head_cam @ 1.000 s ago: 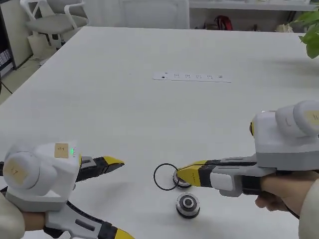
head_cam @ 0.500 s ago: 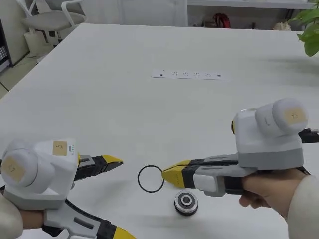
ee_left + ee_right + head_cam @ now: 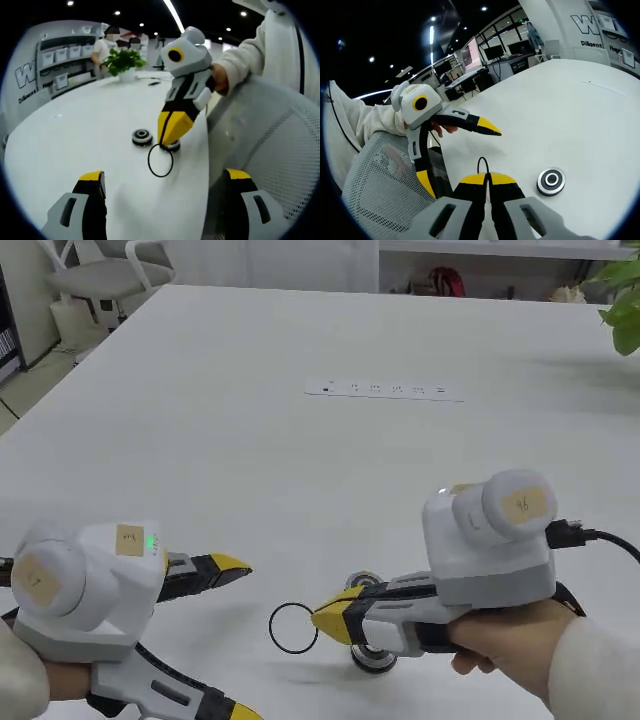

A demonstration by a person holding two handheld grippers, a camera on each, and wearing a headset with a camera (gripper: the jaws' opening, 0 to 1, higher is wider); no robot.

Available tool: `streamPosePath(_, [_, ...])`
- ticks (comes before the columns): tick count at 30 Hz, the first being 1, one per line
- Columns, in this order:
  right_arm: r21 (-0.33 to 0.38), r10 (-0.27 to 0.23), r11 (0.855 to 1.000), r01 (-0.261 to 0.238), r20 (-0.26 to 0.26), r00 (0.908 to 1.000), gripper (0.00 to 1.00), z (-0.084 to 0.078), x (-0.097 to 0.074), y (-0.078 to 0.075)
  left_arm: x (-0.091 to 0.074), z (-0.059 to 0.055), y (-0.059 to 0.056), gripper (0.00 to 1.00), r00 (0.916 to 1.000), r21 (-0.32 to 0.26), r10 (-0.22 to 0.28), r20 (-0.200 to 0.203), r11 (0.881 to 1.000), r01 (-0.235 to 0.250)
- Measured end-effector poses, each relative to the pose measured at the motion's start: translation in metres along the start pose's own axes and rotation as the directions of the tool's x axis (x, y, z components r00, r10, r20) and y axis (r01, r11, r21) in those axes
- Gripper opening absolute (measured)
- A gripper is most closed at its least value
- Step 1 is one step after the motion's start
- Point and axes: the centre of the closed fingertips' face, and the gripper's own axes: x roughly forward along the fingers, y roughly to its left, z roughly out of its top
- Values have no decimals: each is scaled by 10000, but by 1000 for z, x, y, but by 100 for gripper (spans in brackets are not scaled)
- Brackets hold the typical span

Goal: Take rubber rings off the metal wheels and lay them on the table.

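We find the table [image 3: 300, 470] open from its near part to the power strip [image 3: 382, 391]. Near the front, two metal wheels [image 3: 142, 137] and the right gripper [image 3: 325, 621], pinching a rubber ring [image 3: 293, 628], block the way beside the wide-open left gripper [image 3: 248, 640].

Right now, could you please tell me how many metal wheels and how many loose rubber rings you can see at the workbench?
metal wheels: 2
rubber ring, loose, pinched in the shut right gripper: 1
total: 3
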Motion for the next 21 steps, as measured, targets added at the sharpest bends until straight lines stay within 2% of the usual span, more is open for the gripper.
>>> streamPosePath(12, [-43,-548,9985,547,-387,9977,0,-13,11,-18,1,0,-3,100,9999,-44,-70,-96,10000,70])
streamPosePath(15, [-250,-642,9977,630,-485,9968,0,-16,13,-19,1,-1,-4,100,9998,-100,-104,-156,9999,102])
streamPosePath(21, [-474,-792,9959,767,-518,9955,0,-18,14,-24,1,-4,-1,100,9998,-122,-104,-145,9999,102])
